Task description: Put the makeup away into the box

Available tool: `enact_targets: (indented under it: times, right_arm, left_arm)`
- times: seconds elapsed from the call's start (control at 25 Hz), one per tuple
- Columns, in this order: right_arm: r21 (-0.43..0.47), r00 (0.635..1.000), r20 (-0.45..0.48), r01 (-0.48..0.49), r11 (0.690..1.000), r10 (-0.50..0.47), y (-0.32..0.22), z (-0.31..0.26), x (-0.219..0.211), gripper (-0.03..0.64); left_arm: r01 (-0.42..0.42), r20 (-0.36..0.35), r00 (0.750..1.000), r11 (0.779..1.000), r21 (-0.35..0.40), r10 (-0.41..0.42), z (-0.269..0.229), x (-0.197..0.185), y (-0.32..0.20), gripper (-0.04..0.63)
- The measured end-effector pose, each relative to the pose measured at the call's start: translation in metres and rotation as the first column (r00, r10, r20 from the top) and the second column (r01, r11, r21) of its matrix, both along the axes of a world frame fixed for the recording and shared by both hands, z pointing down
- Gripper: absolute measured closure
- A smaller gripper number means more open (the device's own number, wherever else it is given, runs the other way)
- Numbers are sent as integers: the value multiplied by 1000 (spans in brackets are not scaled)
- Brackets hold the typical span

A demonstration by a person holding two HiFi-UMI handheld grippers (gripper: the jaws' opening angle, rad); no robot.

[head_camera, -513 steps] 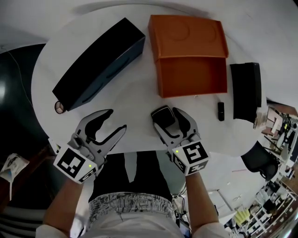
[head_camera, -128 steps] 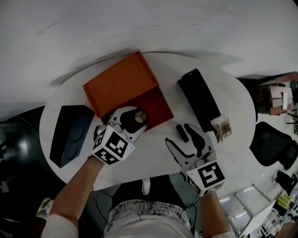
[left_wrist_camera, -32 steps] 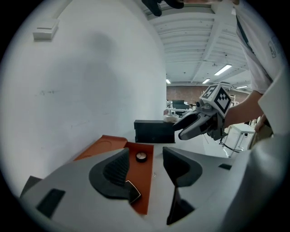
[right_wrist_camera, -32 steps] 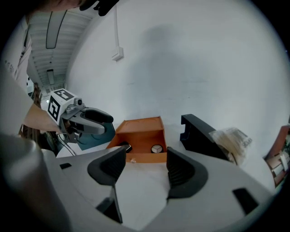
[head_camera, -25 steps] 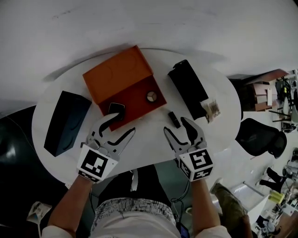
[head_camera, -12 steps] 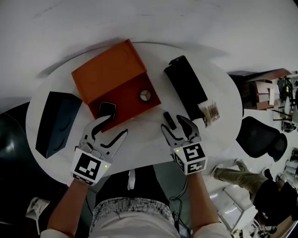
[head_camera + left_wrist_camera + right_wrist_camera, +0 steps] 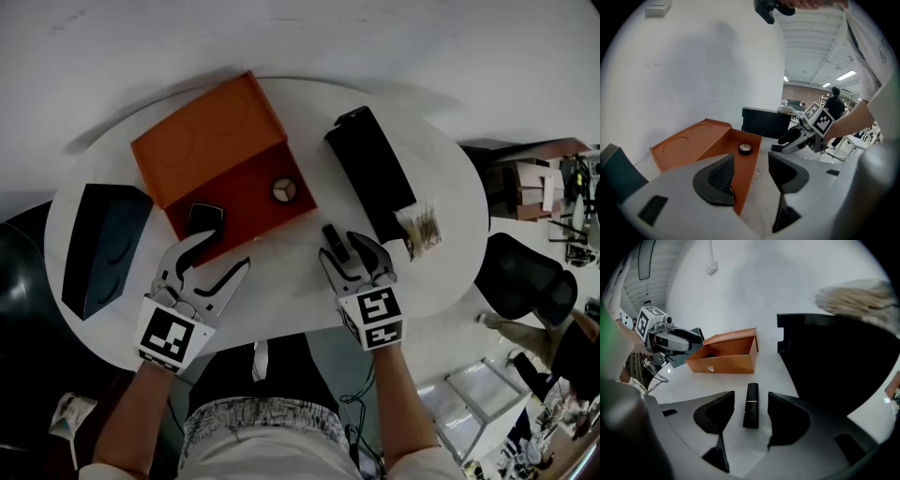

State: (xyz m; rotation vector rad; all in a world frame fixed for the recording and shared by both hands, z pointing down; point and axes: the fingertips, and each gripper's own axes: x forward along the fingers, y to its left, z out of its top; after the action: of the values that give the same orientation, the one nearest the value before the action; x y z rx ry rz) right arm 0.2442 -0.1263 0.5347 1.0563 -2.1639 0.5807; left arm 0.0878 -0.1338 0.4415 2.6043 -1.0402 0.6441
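Observation:
An open orange box with its lid folded back sits on the white table. Inside it lie a round compact and a black square compact. A black lipstick tube lies on the table between the jaws of my right gripper. In the right gripper view the lipstick has a gap on each side. These jaws have just been closing, and the pads do not touch it. My left gripper hovers open and empty at the box's near edge.
A long black case lies right of the box, with a packet of pale sticks at its near end. A dark blue box sits at the far left. The table edge runs just in front of both grippers.
Both grippers have sunk toward the table. The right one has slid forward so the lipstick now lies between its jaws, which stand narrower than before.

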Motion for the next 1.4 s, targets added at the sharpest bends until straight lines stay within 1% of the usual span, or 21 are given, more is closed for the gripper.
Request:
enact_targets:
  times: [0.28,0.6,0.88,1.4]
  right_arm:
    - [-7,999,-33,16,1000,-16,2,8,3,433]
    - [-14,999,-38,18,1000,-19,1,8,-2,467]
    - [-16,998,-56,16,1000,-17,2,12,-1,505]
    - [19,997,-75,12,1000,-11,3,-2,-3,509]
  left_arm:
    - [-2,3,1000,1000,-4,2,1,2,1,353]
    - [-11,2,1000,1000,12,11,-6,3,-1,360]
    - [7,-4,1000,1000,10,-7,-6,-3,1,365]
    - [0,-12,1000,1000,25,0,-12,-10,8,371]
